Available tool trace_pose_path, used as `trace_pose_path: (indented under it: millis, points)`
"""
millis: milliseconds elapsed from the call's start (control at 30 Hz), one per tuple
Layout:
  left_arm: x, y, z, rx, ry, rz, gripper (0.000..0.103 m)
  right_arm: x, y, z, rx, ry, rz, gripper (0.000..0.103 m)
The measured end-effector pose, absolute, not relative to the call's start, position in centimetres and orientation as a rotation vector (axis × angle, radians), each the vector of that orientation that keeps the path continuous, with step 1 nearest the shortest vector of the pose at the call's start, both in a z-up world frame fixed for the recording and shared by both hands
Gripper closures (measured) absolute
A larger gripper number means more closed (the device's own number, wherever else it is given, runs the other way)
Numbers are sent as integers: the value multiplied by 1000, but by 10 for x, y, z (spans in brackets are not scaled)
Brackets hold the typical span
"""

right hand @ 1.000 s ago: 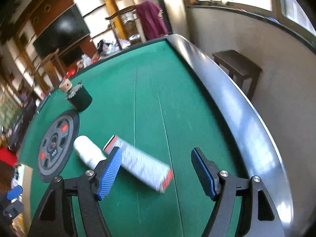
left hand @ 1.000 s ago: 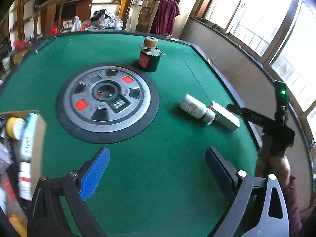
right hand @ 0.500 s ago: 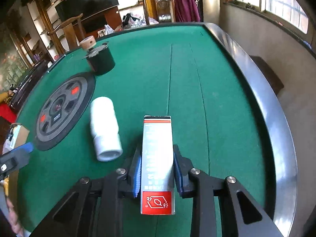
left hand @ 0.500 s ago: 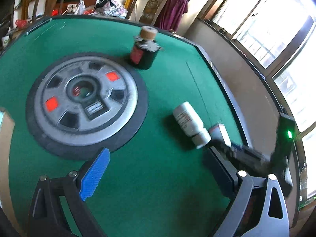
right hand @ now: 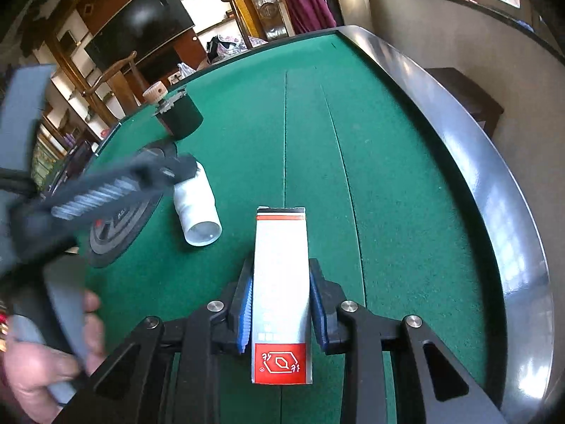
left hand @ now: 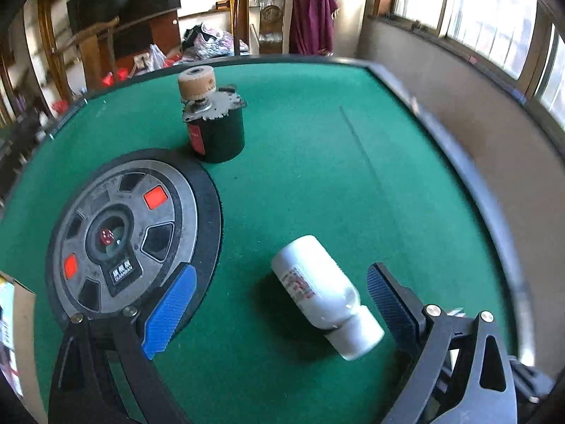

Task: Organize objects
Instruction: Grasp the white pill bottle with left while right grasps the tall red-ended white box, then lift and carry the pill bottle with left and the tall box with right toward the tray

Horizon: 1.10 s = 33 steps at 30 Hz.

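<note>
Bright daylight pours through the right windows [left hand: 494,21], glare on the table rim [right hand: 501,212]; fisheye edges bend, blurred.

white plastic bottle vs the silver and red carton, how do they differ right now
The round white plastic bottle lies on its side on the green felt table; the flat-sided silver and red carton is clamped in the right gripper. The bottle sits untouched between the open fingers of the left gripper. The bottle's label is small, while the carton has bold red ends. Both are elongated.
</note>
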<state>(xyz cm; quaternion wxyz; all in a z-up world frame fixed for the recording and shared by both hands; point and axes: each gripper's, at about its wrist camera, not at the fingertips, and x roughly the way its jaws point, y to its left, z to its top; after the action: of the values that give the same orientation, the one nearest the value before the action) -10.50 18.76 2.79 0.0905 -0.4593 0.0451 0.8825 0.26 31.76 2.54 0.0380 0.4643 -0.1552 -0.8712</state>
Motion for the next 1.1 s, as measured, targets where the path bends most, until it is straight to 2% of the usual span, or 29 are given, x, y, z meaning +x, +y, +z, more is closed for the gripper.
trace_pose_path:
  millis: [133, 200, 233, 300, 333, 633, 1100]
  points:
    - [-109, 200, 6, -1399, 243, 2558, 7, 1, 311, 26, 1432, -430, -2688, 73]
    - [-106, 198, 6, -1353, 239, 2545, 16, 1, 309, 26, 1434, -410, -2698, 73]
    - [-105, 196, 9, -1338, 228, 2523, 29, 0, 308, 26, 1434, -403, -2700, 73]
    - [-103, 192, 14, -1333, 225, 2493, 67, 0, 307, 27, 1433, -396, -2705, 73]
    - [-101, 189, 16, -1330, 238, 2484, 70, 0, 307, 26, 1432, -392, -2707, 73]
    - [-59, 130, 26, -1336, 137, 2411, 70, 2, 296, 26, 1430, -239, -2764, 73]
    - [42, 31, 63, -1166, 208, 2604, 70, 7, 278, 23, 1397, -25, -2848, 71]
